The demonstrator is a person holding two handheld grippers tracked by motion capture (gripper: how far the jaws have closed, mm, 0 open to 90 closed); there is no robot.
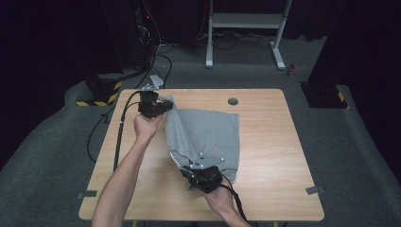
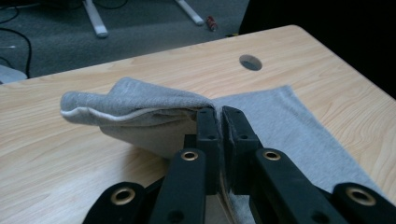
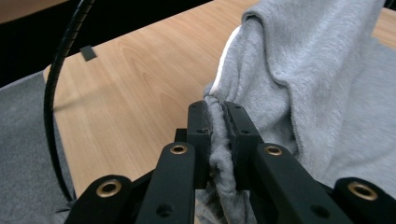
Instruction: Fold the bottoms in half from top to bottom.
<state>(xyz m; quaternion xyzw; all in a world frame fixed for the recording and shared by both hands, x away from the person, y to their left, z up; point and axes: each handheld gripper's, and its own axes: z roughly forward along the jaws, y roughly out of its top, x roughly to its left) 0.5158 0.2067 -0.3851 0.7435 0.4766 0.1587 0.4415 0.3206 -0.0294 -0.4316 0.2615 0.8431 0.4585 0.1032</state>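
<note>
A grey cloth (image 1: 208, 135) lies partly folded on the wooden table (image 1: 265, 151). My left gripper (image 1: 163, 108) is shut on the cloth's far left corner, which it holds lifted off the table; in the left gripper view the grey cloth (image 2: 140, 107) bunches to the left of the left gripper (image 2: 219, 114). My right gripper (image 1: 189, 171) is shut on the near edge of the cloth. A pinched fold of the grey cloth (image 3: 299, 70) runs down between the jaws of the right gripper (image 3: 219, 112).
A round grommet hole (image 1: 232, 101) sits in the table near the far edge. A white desk frame (image 1: 246, 28) stands on the grey carpet beyond the table. Black cables (image 1: 118, 137) trail off the table's left side.
</note>
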